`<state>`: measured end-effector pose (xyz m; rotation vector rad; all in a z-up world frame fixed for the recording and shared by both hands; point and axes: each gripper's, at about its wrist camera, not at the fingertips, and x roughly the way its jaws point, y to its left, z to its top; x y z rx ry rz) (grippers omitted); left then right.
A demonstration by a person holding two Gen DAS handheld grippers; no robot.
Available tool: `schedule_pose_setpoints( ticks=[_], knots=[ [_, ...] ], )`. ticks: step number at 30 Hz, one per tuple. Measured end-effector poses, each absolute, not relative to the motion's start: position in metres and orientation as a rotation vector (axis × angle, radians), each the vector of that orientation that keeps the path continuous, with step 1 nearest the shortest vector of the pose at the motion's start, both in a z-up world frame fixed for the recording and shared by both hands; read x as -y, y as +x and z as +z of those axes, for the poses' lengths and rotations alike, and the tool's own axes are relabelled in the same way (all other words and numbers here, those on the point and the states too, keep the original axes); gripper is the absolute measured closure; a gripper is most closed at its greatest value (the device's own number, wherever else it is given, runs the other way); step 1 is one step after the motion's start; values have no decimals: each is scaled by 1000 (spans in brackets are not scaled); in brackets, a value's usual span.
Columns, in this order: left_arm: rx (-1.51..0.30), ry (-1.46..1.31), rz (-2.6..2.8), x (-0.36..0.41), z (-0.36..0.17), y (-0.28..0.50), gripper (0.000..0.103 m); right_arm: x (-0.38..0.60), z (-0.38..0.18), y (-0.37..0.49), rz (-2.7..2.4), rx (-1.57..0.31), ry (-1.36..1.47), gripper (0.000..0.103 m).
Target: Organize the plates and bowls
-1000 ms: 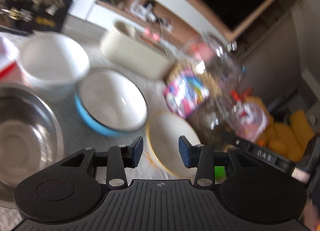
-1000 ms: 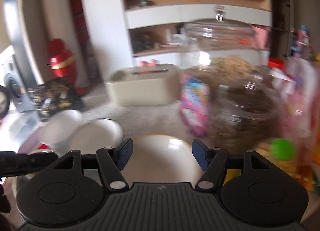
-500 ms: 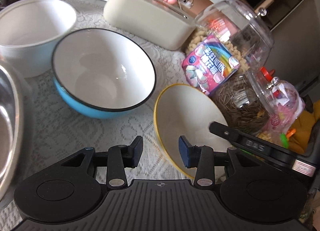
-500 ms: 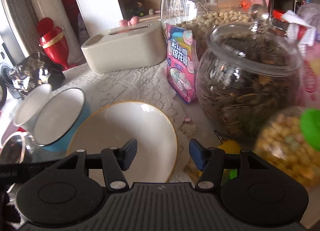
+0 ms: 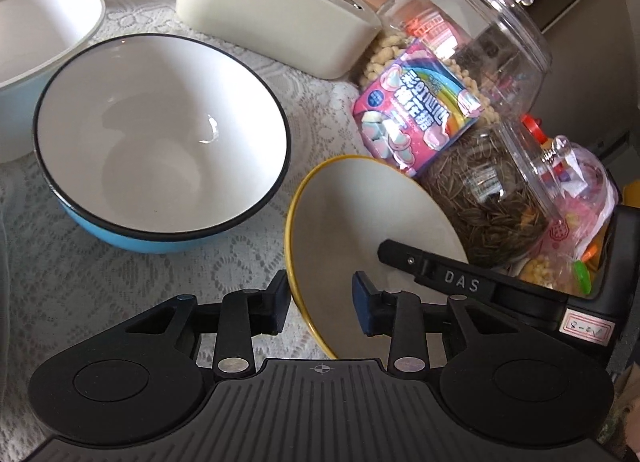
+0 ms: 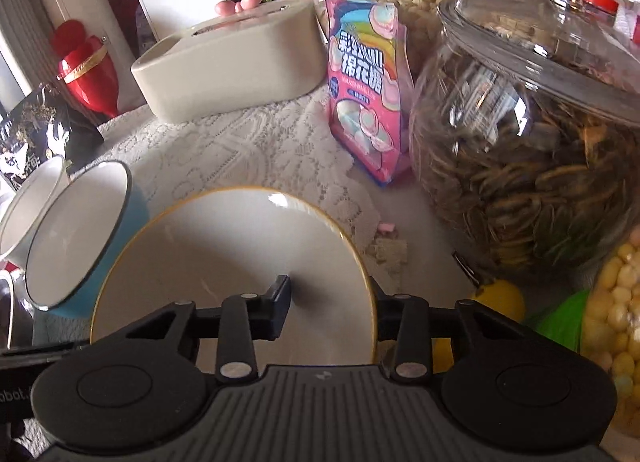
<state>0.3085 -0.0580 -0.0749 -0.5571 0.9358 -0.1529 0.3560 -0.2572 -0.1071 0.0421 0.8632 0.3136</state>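
**Left wrist view.** Shows the left gripper (image 5: 320, 306) tilted steeply down at the table's lace cloth (image 5: 120, 294). Jaws partly spread, just now closing. Straddles the near rim of the yellow-rimmed plate (image 5: 360, 213), one pad outside the rim and the other over the inside, not pinching it. Shows a black finger (image 5: 436, 274) stamped "DAS" coming in from the right over the plate. Carries a white sticker with handwriting too small to read. Puts the blue bowl (image 5: 160, 133) just left of the plate and the white bowl (image 5: 36, 41) beyond it.

**Right wrist view.** Shows the right gripper (image 6: 330, 302) also angled down. Jaws half spread, just now closing. Straddles the plate's right rim, left pad over the inside and right pad hidden behind the rim, with no squeeze to be seen. Reads "棉花糖" on the pink bag (image 6: 364, 101), which leans on the seed jar (image 6: 520, 165). Places the cream box (image 6: 232, 73) toward the table's far edge.
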Motion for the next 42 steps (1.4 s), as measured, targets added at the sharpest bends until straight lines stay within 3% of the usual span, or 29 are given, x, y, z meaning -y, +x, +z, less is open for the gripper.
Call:
schedule_pose_setpoints(
  ticks=[24,42],
  knots=[
    [-975,-551,-112,-7,-65,207,65,196,-103,257,477,-892,34,64],
    [-958,-565,-165,-10,-66,200,65,185,-114,263,404,-946,-11,64]
  ],
)
